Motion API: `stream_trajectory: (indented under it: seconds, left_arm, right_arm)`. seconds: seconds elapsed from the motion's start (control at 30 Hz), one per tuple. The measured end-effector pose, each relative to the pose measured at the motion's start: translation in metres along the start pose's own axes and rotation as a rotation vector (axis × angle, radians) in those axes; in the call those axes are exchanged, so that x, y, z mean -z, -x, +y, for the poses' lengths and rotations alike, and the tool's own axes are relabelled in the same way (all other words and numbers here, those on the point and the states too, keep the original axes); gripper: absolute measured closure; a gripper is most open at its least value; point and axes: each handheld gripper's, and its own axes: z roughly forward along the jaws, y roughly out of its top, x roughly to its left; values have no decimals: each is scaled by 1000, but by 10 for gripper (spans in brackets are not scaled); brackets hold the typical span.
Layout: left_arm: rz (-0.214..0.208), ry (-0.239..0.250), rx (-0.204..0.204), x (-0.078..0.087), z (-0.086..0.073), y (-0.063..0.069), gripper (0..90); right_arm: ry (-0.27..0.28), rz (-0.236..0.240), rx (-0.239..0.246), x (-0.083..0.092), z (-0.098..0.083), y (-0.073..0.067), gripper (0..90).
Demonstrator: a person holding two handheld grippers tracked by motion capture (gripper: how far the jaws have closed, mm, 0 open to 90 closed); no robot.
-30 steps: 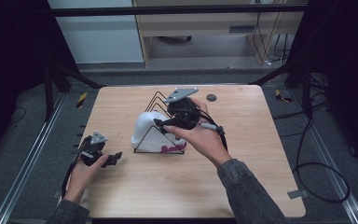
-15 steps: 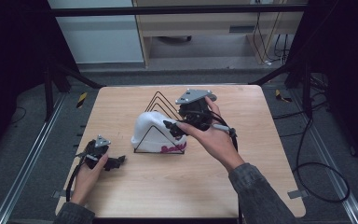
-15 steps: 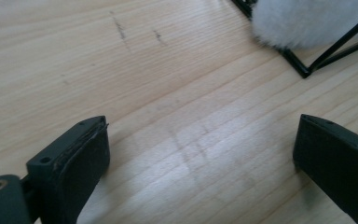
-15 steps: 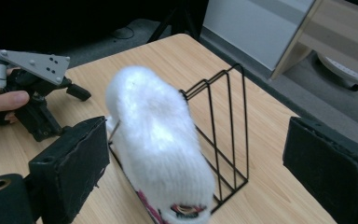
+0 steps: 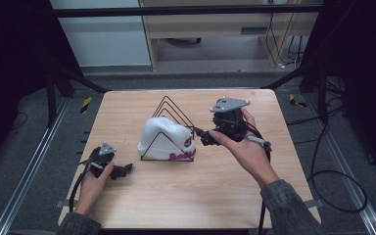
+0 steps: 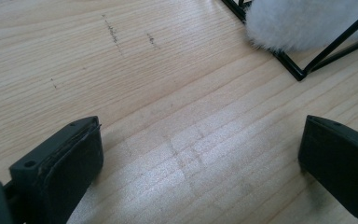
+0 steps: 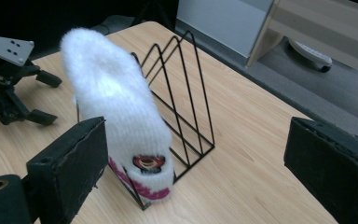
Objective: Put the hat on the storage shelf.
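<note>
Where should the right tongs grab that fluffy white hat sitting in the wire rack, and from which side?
Probably the rounded crown of the white hat, from above. It bulges over the black wire rack's front triangle, while wires cross the pink-trimmed brim lower down. The right tongs, open beside the rack, would likely pinch the soft top across its narrow width.

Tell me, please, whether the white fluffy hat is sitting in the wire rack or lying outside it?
In the rack: the white hat stands wedged between the black wire rack's front triangular dividers, with wires crossing its pink brim.
</note>
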Motion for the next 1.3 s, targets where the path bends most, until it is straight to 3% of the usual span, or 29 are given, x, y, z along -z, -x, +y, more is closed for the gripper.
stream_trajectory:
  seconds: [0.2,0.5,0.93,1.3]
  left_arm:
    - [1,0,-1,0,0,0,0]
    - [1,0,2,1,-1,0,0]
    - [3,1,3,1,-2,1,0]
    - [2,0,3,2,-2,1,0]
  right_arm:
    - [-9,-32,-10,9,-15,9,67]
    - [-29,-59,-69,14,-49,18,73]
    - [-103,-72,-130,4,-125,22,78]
    - [-149,-68,-154,-8,-165,20,112]
